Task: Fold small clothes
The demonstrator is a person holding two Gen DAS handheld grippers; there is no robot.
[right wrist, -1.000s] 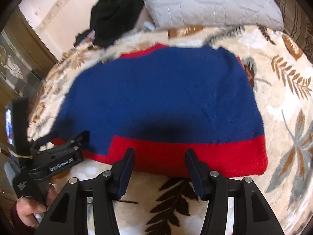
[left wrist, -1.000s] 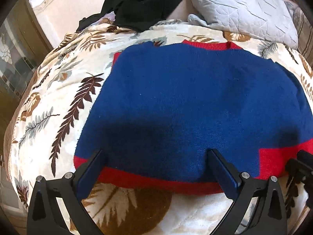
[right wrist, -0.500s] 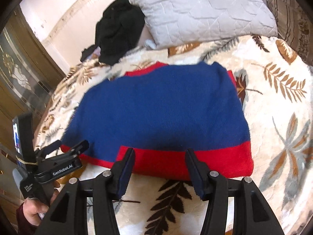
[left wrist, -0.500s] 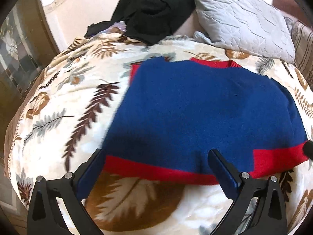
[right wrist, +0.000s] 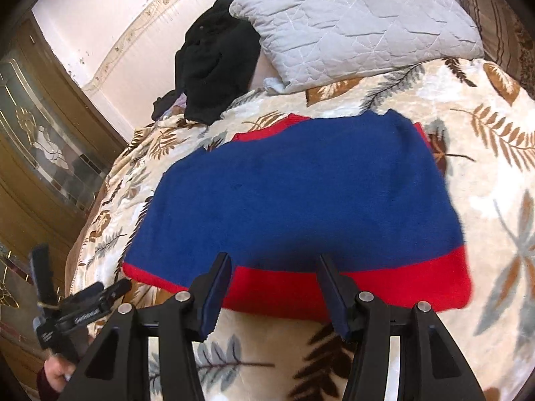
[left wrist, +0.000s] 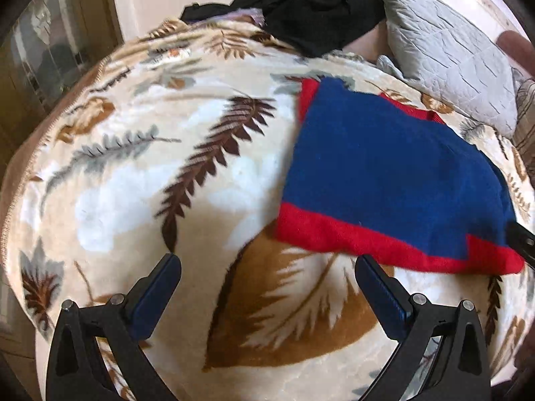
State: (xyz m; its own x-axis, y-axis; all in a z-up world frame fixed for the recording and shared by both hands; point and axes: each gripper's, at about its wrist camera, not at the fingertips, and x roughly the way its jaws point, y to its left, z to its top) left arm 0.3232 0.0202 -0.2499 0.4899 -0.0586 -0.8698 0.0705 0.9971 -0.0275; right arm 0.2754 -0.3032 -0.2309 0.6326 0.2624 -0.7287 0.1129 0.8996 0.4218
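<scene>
Both tongs (left wrist: 267, 260) (right wrist: 274, 260) open, empty; folded blue/red sweater (right wrist: 301, 200) flat on leaf-print blanket (left wrist: 150, 183).

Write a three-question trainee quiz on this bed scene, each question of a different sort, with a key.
1. True or false: the left gripper is shut on the blue-and-red sweater.
2. What lies against the grey quilted pillow, at the head of the bed? A) black clothing B) a towel C) a book
3. Fill in: the sweater's band nearest the right gripper is coloured ____.

Key: 1 false, its jaws stand open over the leaf-print blanket; 2 A, the black clothing; 3 red.
</scene>
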